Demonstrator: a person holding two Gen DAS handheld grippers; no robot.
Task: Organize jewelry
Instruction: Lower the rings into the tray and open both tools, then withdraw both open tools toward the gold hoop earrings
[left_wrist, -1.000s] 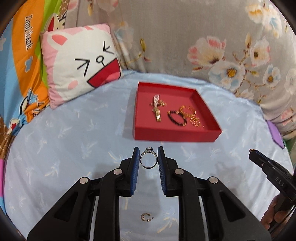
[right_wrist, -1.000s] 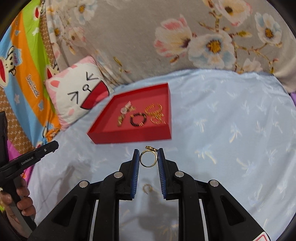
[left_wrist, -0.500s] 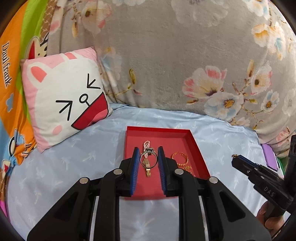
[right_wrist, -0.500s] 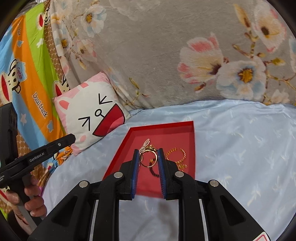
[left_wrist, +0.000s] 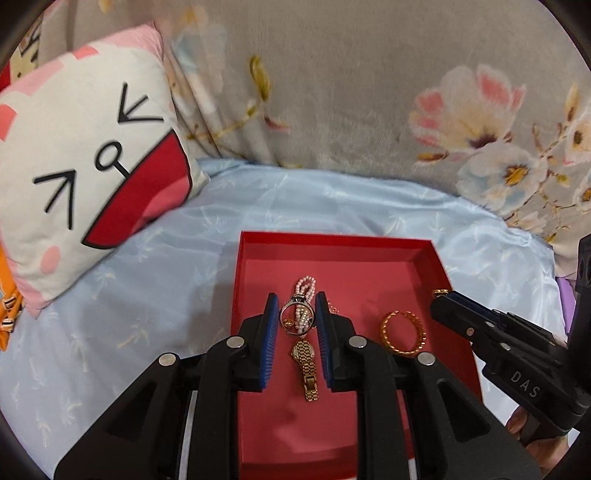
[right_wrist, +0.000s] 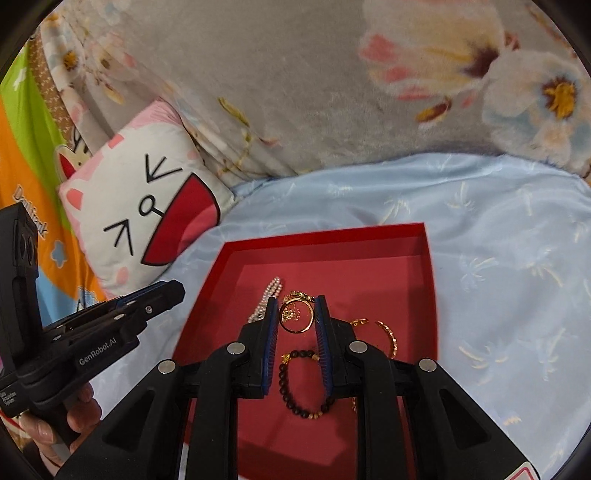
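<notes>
The left tool (left_wrist: 297, 320) pinches a silver ring (left_wrist: 296, 319) by its sides. The right tool (right_wrist: 296, 316) pinches a gold ring (right_wrist: 295, 316) the same way. Both rings hang over the red box (left_wrist: 332, 242) on the bed (left_wrist: 147, 288), so they can drop in beside the gold watch (left_wrist: 306, 363) and bead bracelet (right_wrist: 301, 384).

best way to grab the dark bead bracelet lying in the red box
Grip the dark bead bracelet across one strand of its loop, from above. It lies flat on the floor of the red box, so one pad should go inside the loop and one outside. The near arc looks clearest, away from the gold bangle. Both grippers already hold rings, so one must release first.
</notes>
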